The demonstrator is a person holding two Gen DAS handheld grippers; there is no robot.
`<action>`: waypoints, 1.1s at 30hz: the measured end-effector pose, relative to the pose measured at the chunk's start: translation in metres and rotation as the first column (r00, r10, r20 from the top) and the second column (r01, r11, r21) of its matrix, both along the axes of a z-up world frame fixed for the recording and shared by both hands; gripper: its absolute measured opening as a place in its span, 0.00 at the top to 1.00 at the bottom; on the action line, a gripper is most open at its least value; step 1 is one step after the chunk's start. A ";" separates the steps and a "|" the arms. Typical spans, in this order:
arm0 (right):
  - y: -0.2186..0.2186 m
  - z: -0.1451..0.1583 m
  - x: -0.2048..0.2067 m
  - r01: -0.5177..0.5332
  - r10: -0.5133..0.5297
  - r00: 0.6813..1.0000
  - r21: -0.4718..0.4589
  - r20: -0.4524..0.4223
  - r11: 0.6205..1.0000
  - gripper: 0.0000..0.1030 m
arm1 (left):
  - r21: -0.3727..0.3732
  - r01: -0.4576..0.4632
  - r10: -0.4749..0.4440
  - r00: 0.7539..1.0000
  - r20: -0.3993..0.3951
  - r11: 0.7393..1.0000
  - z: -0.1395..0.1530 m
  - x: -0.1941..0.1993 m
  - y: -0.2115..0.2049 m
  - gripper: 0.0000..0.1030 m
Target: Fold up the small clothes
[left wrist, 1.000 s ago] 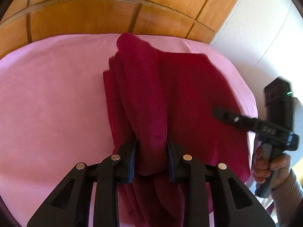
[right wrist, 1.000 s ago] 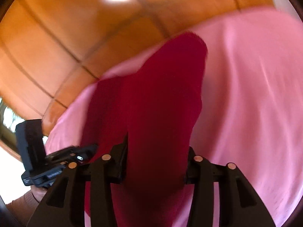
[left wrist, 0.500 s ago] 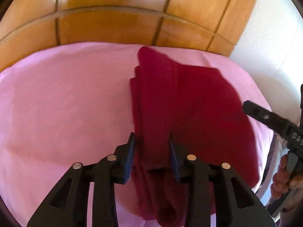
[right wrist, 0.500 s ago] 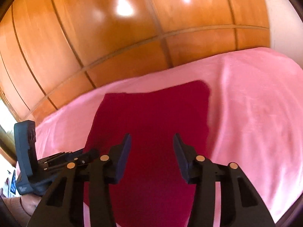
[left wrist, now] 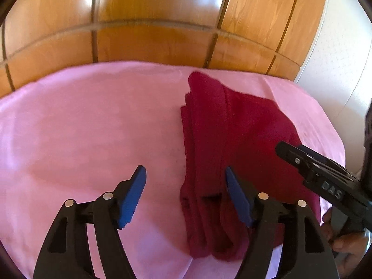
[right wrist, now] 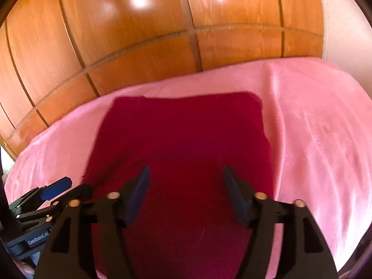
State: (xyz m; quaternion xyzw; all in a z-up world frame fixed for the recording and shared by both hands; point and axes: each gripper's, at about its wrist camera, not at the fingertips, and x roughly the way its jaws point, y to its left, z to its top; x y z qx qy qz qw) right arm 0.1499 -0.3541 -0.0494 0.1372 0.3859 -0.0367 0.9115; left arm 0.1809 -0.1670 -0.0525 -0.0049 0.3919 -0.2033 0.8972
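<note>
A dark red garment [left wrist: 232, 144] lies folded on the pink sheet [left wrist: 81, 127], with stacked layers along its left edge. My left gripper [left wrist: 186, 176] is open and empty, above the garment's near left edge. In the right wrist view the same garment [right wrist: 181, 134] lies flat as a rough rectangle. My right gripper [right wrist: 184, 179] is open and empty above its near part. The right gripper also shows in the left wrist view [left wrist: 302, 160], at the garment's right side. The left gripper shows in the right wrist view [right wrist: 60, 188], at the lower left.
A wooden panelled wall [left wrist: 151, 23] stands behind the bed. A white wall [left wrist: 341, 58] is at the right. The pink sheet [right wrist: 320, 127] spreads wide on both sides of the garment.
Both grippers have let go of the garment and opened wide. The lifted fold has dropped flat onto the sheet, and both grippers have drawn back.
</note>
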 end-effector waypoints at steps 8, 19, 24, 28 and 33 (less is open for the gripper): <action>0.029 -0.001 -0.056 -0.027 0.025 0.999 -0.066 -0.038 0.997 0.31 | 0.013 -0.037 0.036 0.996 0.085 0.999 0.022 -0.035 0.019 0.29; 0.040 -0.001 -0.074 0.017 -0.022 0.998 -0.081 -0.062 0.997 0.16 | 0.016 -0.076 0.073 0.988 0.135 0.997 0.030 -0.073 0.037 0.20; 0.038 0.021 -0.088 0.128 -0.130 0.991 -0.104 -0.015 0.986 0.02 | 0.021 -0.101 0.098 0.986 0.138 0.995 0.032 -0.078 0.045 0.20; 0.043 0.030 -0.097 0.182 -0.184 0.983 -0.144 -0.001 0.973 0.02 | 0.022 -0.132 0.127 0.980 0.152 0.991 0.034 -0.082 0.051 0.12; 0.049 0.042 -0.105 0.239 -0.235 0.971 -0.158 0.047 0.958 0.02 | 0.024 -0.154 0.146 0.969 0.198 0.988 0.041 -0.093 0.056 0.07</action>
